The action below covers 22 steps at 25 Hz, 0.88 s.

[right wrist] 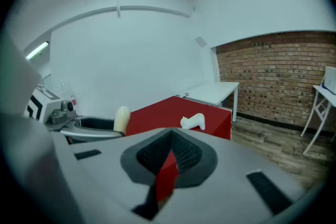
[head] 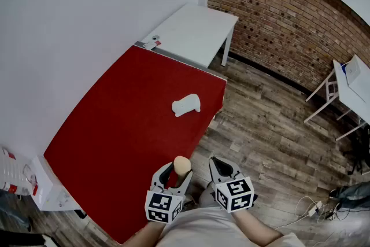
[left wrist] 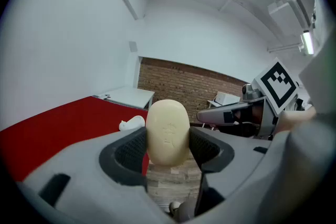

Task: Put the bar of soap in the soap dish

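Note:
A cream oval bar of soap (head: 181, 165) stands upright between the pads of my left gripper (head: 172, 175), which is shut on it above the red table's near corner. In the left gripper view the soap (left wrist: 167, 132) fills the gap between both pads. The white soap dish (head: 187, 104) lies on the red table (head: 115, 130) near its right edge, farther out than the soap. The dish (left wrist: 132, 123) shows small beyond the jaws. My right gripper (head: 222, 169) hangs beside the left one over the floor, its jaws together with nothing held. From there I see the dish (right wrist: 192, 121) and the soap (right wrist: 122, 119).
A white table (head: 193, 32) adjoins the red table's far end, with a brick wall (head: 289, 20) behind. White furniture (head: 347, 89) stands at the right, cables (head: 318, 205) lie on the wooden floor, and a white box (head: 40, 188) sits at the table's left corner.

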Each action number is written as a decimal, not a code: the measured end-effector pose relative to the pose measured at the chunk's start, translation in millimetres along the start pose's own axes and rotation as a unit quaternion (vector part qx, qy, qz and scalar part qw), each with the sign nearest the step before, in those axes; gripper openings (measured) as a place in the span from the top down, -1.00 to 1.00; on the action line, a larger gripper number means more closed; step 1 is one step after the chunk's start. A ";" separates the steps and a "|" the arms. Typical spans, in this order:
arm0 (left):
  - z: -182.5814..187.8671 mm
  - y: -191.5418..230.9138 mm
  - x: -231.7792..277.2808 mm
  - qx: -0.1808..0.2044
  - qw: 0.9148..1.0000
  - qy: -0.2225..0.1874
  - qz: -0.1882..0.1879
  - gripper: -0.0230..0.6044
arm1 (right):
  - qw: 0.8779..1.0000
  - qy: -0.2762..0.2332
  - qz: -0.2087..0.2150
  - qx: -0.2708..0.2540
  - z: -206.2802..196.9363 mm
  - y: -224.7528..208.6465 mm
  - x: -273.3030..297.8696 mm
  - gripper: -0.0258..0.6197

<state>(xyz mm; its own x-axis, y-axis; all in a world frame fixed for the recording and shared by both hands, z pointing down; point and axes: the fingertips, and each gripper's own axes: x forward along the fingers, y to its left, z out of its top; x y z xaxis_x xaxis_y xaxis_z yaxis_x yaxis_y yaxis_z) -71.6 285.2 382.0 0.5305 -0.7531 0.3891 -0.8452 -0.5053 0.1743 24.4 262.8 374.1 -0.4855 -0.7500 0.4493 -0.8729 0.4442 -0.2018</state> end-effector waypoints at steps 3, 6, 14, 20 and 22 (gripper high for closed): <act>0.9 5.9 11.5 -0.004 1.000 0.002 0.000 0.13 | 1.000 0.003 0.002 0.002 1.6 -8.5 11.4 0.91; 3.2 15.8 27.3 -0.007 1.000 0.005 0.003 0.13 | 1.000 0.002 0.004 0.004 7.8 -19.8 26.7 0.91; 31.6 44.7 95.3 -0.016 1.000 0.009 0.020 0.13 | 1.000 0.002 0.020 -0.012 47.0 -71.2 82.2 0.91; 63.5 66.0 146.4 -0.022 0.999 0.003 0.037 0.13 | 0.999 -0.001 0.038 -0.027 85.5 -107.8 121.3 0.91; 72.3 72.0 162.7 -0.023 0.999 0.003 0.044 0.13 | 0.999 -0.002 0.044 -0.031 96.1 -120.7 132.1 0.91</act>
<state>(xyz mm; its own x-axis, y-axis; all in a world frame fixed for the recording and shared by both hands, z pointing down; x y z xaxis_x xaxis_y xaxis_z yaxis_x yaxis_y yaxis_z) -41.4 95.8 392.5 0.4544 -0.7906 0.4104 -0.8903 -0.4176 0.1814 61.0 63.0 374.2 -0.5597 -0.7086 0.4297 -0.8227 0.5373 -0.1856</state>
